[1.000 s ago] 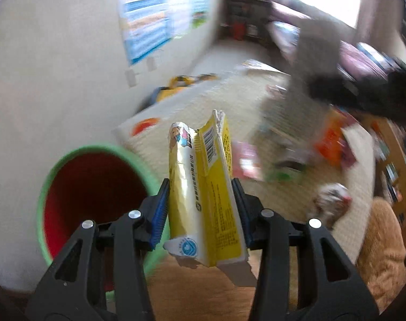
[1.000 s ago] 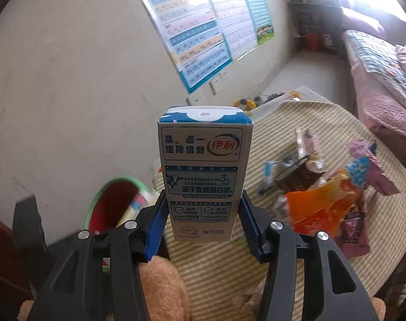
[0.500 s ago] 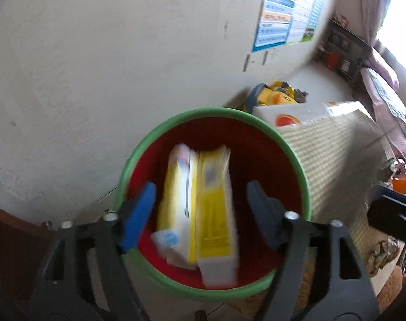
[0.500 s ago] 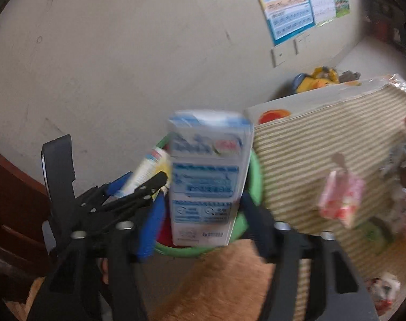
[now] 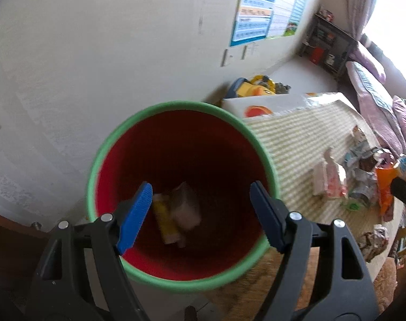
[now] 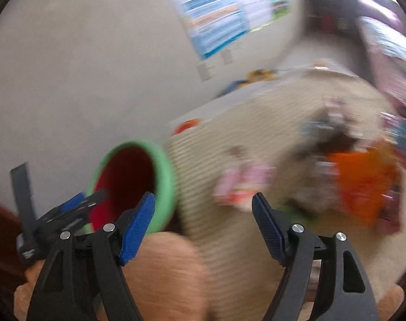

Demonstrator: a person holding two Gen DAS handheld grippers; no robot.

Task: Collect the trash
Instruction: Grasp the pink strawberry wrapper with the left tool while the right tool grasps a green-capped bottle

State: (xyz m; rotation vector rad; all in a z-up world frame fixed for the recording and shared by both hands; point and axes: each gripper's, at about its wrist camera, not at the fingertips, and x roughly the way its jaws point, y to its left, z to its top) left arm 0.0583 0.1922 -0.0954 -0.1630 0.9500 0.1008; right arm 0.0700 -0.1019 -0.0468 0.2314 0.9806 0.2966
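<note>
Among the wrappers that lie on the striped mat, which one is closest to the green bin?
The pink and white wrapper: it lies alone on the striped mat, nearest the green bin. The orange bag and crumpled wrappers lie farther right.

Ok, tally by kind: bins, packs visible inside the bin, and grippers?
Bin: 1
Packs visible inside it: 2 (yellow carton, pale pack)
Grippers: 2 (left gripper, right gripper), jaws just been opening, nothing between them
Total: 5

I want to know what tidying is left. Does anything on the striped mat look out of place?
Yes. Torn, crumpled wrappers lie scattered across the striped mat, among them a pink packet and an orange bag. That is litter outside the bin, which already holds a yellow carton.
</note>
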